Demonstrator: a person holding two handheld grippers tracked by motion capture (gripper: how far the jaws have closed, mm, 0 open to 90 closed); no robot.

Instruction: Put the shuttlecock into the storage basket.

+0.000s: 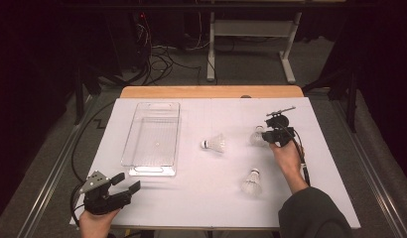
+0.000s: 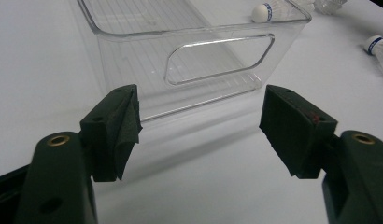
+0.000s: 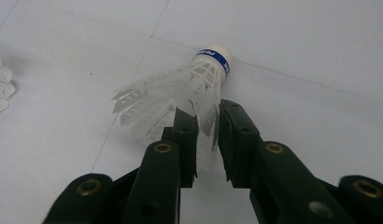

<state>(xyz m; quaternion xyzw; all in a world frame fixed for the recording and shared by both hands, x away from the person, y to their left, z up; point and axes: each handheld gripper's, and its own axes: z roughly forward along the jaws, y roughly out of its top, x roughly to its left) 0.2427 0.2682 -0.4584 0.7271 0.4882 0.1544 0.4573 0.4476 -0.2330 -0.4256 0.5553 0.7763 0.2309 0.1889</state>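
Figure: placing shuttlecocks in a bin, grasp stage. My right gripper (image 3: 208,135) reached across the white bench (image 1: 191,198) to the far shuttlecock (image 3: 180,93), which lay on its side with its white cork and blue band pointing away from me. My right jaws stood nearly together, pinched on one edge of its feathered skirt; only a thin strip of vane sat between the pads, so I judged the hold shallow. In the high view the same shuttlecock (image 1: 258,136) lay just left of my right gripper (image 1: 277,135), well apart from the clear bin (image 1: 152,106) at the left of the bench. Two more shuttlecocks waited, one at mid-bench (image 1: 214,144) and one nearer me (image 1: 252,182). My left gripper (image 1: 123,184) rested at the near left corner, jaws wide apart with nothing between them; its own view showed the bin's handle cut-out (image 2: 217,58) straight ahead. To do this step well, I would press just enough to hold without creasing the skirt, lift slowly and watch for slipping or swinging; if it sagged, I would set it down and take it nearer the cork, then carry it low over the bin's rim before letting go
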